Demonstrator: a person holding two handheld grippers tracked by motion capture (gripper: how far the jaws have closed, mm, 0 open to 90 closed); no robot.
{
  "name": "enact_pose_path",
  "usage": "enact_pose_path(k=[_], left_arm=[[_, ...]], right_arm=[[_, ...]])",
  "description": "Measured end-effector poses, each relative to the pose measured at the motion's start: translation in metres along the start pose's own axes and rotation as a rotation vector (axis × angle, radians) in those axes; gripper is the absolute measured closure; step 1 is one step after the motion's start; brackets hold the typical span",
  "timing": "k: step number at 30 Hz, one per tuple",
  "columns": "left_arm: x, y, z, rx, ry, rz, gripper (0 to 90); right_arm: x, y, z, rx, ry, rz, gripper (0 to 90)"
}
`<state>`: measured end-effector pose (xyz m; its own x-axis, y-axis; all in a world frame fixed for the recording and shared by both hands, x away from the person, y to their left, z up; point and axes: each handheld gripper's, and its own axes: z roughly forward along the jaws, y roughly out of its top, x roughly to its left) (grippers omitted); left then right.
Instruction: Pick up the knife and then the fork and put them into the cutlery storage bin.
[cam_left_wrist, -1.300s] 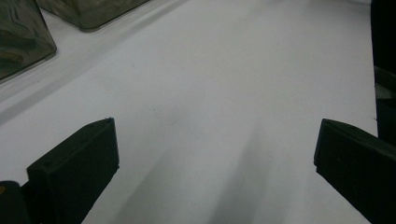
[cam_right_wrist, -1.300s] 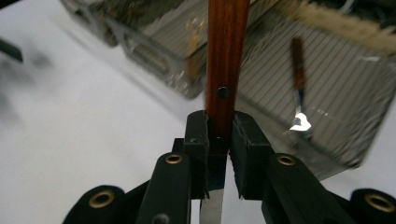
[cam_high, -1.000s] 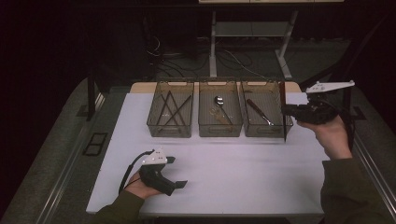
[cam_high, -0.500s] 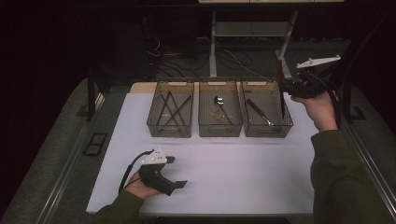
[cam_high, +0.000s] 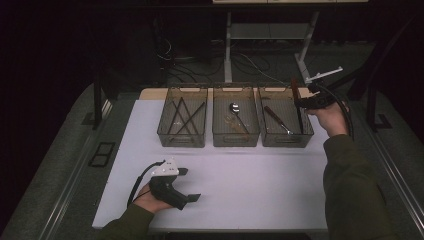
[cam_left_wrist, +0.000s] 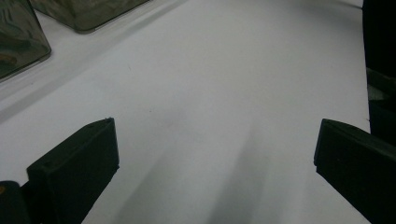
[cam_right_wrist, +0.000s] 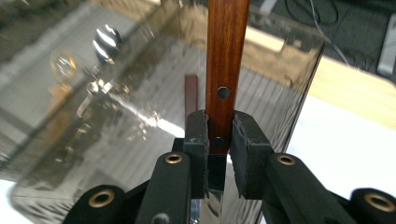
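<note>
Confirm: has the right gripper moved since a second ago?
Yes. The right gripper, shut on a wooden-handled utensil, moved left and up-frame, reaching the right bin.

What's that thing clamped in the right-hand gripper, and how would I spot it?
Find the three clear bins along the white table's far side. Above the rightmost one, the right gripper holds a wooden-handled utensil: reddish-brown, riveted, upright, while the other utensils lie flat inside.

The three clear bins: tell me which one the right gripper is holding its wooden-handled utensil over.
The right-hand bin, nearest the right gripper. It already holds a brown-handled utensil; the middle bin holds spoons, the left bin dark sticks.
</note>
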<state>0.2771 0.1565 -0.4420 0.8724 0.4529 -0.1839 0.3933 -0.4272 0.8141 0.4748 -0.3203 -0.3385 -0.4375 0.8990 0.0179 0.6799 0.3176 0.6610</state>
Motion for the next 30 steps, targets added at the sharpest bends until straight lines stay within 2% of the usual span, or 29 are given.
enact_pose_path(k=[5, 11, 15, 18, 21, 23, 25, 28, 30], left_arm=[[0.000, 0.000, 0.000, -0.004, -0.002, -0.001, 0.0], [0.000, 0.000, 0.000, -0.006, -0.002, -0.001, 0.0], [0.000, 0.000, 0.000, -0.006, -0.003, 0.000, 0.0], [0.000, 0.001, 0.000, -0.005, -0.002, 0.001, 0.0], [0.000, 0.001, 0.000, -0.007, 0.000, 0.002, 0.0], [0.000, 0.001, 0.000, -0.010, 0.003, 0.003, 0.0], [0.000, 0.001, -0.001, -0.009, 0.006, 0.005, 0.0], [0.000, 0.001, -0.001, -0.009, 0.009, 0.004, 0.0], [0.000, 0.001, -0.001, -0.009, 0.011, 0.006, 0.0]], right_arm=[[-0.001, -0.001, 0.017, 0.058, 0.017, 0.034, 77.1], [0.006, 0.000, 0.039, 0.110, 0.032, 0.034, 75.3], [0.009, -0.004, 0.049, 0.142, 0.029, 0.038, 60.1], [0.011, -0.005, 0.048, 0.099, 0.035, 0.034, 50.5], [0.014, -0.006, 0.042, 0.058, 0.043, 0.020, 44.6], [0.016, -0.007, 0.037, 0.024, 0.076, 0.012, 41.8], [0.019, -0.011, 0.032, -0.003, 0.100, 0.001, 34.7], [0.026, -0.018, 0.024, -0.053, 0.092, -0.021, 31.1], [0.028, -0.023, 0.018, -0.073, 0.111, -0.024, 28.9]])
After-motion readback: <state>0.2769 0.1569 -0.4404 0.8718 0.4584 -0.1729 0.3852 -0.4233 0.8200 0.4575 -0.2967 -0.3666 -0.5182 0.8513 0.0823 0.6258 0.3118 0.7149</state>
